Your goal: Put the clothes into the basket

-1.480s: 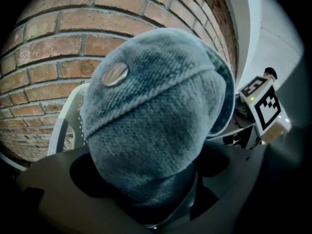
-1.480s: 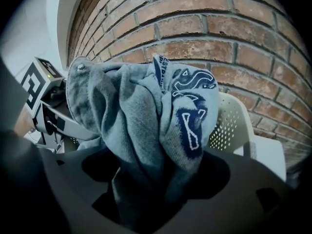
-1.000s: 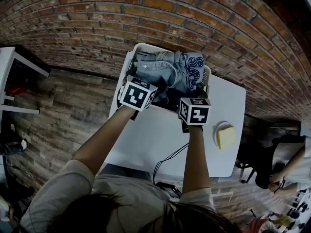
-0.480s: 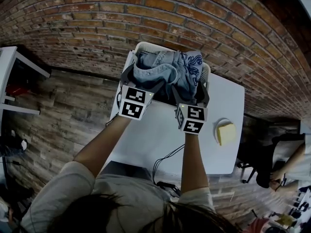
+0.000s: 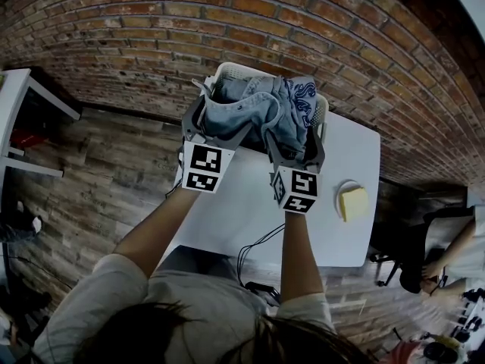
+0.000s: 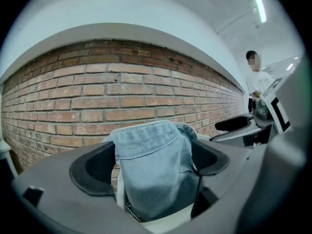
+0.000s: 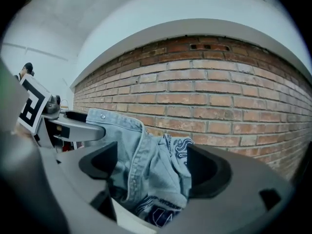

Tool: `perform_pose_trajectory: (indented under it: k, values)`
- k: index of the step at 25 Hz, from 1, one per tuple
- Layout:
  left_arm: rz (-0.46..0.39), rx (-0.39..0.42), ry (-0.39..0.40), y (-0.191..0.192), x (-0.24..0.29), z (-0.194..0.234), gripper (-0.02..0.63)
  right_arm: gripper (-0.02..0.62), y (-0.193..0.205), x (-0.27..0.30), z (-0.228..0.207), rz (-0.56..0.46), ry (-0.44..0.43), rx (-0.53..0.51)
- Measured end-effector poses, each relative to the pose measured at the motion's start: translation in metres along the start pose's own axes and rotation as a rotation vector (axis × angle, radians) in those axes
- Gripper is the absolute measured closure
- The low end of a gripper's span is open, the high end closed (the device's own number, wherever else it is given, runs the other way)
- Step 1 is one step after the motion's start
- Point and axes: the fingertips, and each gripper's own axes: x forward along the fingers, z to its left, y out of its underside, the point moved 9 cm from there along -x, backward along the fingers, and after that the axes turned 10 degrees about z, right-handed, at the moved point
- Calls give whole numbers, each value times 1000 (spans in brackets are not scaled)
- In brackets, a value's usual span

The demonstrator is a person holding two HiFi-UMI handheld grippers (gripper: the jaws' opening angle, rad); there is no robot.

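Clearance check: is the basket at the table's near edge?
No, the basket sits at the far edge of the table, beside the brick wall.

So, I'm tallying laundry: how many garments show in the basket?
2 that I can tell apart: a denim one heaped across the left and middle of the basket, and a navy patterned one at its right edge. More may lie hidden underneath.
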Motion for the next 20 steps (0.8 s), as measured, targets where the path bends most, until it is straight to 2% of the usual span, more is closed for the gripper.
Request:
perform_pose_trajectory:
  k: [6,10,14,16,18,20]
  values:
    - [-45,57,-21,-10,-23,-5,121,156,-5,-14,13,-20,-15,-1]
    - [-52,72,10,-10,-31,-17,123,160,-6,-22,23,-30,-23,-6]
    - [-45,68,34,-6,-40,-23,129,198,-7,-32,32,-46,-15,-5]
    - [-42,66,39,-4,-45,-26,164,221,-8,-38,35,-58,-2,-4]
    - [-44,60,39,-2,-51,-28,258,286,-10,-44,37,-73,11,2]
    - [-56,55,48,-3,-57,-30,354,308,-11,-51,40,-89,23,14]
